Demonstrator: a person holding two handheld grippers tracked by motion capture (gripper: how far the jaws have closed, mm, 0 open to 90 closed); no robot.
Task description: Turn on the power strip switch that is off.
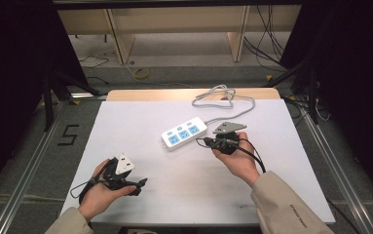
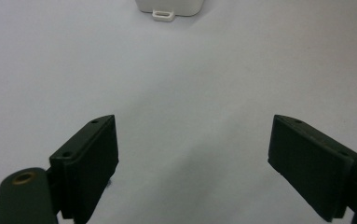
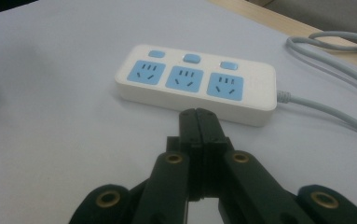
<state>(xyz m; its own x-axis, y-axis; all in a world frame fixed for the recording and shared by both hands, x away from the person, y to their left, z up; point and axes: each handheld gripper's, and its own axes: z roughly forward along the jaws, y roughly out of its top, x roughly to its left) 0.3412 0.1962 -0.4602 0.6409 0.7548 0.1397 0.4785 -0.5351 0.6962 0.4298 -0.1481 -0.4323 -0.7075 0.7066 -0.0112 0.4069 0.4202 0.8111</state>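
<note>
Power strip (image 1: 184,133): white, three blue sockets with a blue switch above each, lying flat on the tabletop (image 1: 140,122), just ahead of the right hand-held gripper (image 1: 201,142). No plug in any socket. Grey cord (image 1: 223,100) runs off its far end and loops near the tabletop's back edge.

Right hand-held gripper: jaws pressed together, nothing between them, tips close to the strip's near long side, apparently not touching. Judgement: work at an early stage; strip approached, not yet pressed, pushed or gripped. Contact is left to do.

Left hand-held gripper (image 1: 140,185): jaws spread wide, empty, resting well back from the strip, with bare tabletop between.

Differences between views: right gripper view gives socket slots, switches and the clenched jaws clearly. Left gripper view catches the strip's end with its small hanging tab (image 2: 162,15). High view alone places both hands and the cord's loop.
</note>
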